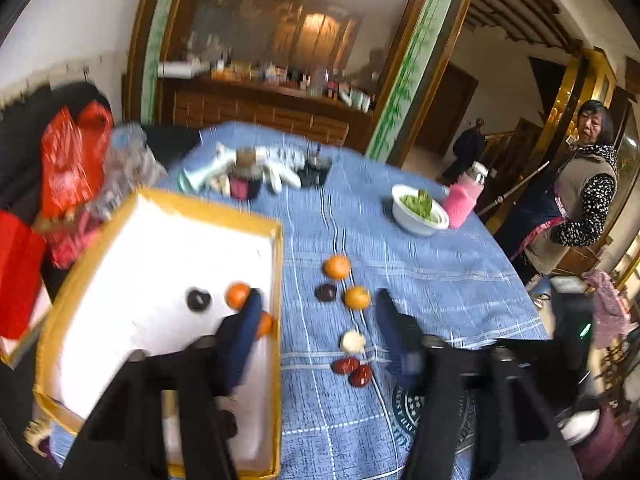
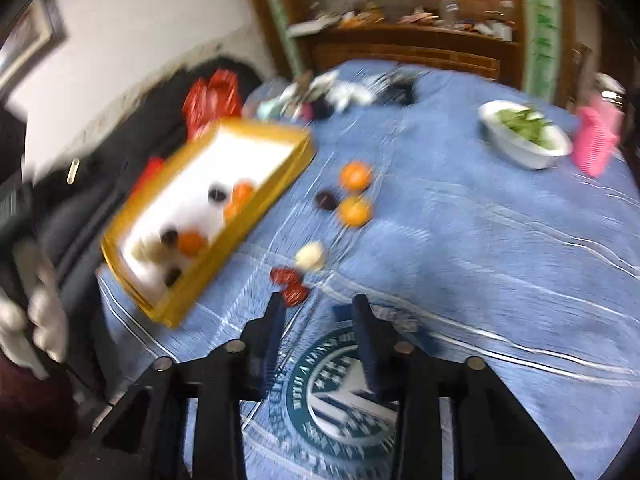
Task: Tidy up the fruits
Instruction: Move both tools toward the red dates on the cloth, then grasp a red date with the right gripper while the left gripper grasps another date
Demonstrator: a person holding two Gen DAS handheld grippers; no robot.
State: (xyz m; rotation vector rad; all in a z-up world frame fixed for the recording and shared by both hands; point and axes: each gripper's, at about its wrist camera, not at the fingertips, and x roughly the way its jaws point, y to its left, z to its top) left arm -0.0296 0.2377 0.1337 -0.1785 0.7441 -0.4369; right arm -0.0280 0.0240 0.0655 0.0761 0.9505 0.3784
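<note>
Fruits lie loose on the blue-clothed tabletop [image 1: 420, 264]: two oranges [image 1: 337, 267], a dark plum [image 1: 326, 292], a pale round fruit [image 1: 353, 341] and two red dates [image 1: 352, 370]. More sit inside the gold-rimmed box [image 1: 276, 264]. Left gripper [image 1: 316, 300] and right gripper [image 2: 318, 300] hover with jaws apart, holding nothing.

Tablecloth [image 1: 400, 272]: blue woven cloth, matt, w/ printed round emblem [image 2: 344, 396].
Box [image 1: 276, 264]: gold card rim, slightly shiny; white matt lining.
Oranges [image 1: 337, 267]: smooth, dull sheen.
Red dates [image 1: 354, 370]: glossy, wrinkled skin.
Bowl [image 1: 418, 222]: white, glossy, ceramic or plastic, can't tell.
Bags [image 1: 66, 168]: red shiny plastic.
Cabinet [image 1: 260, 112]: dark polished wood.
</note>
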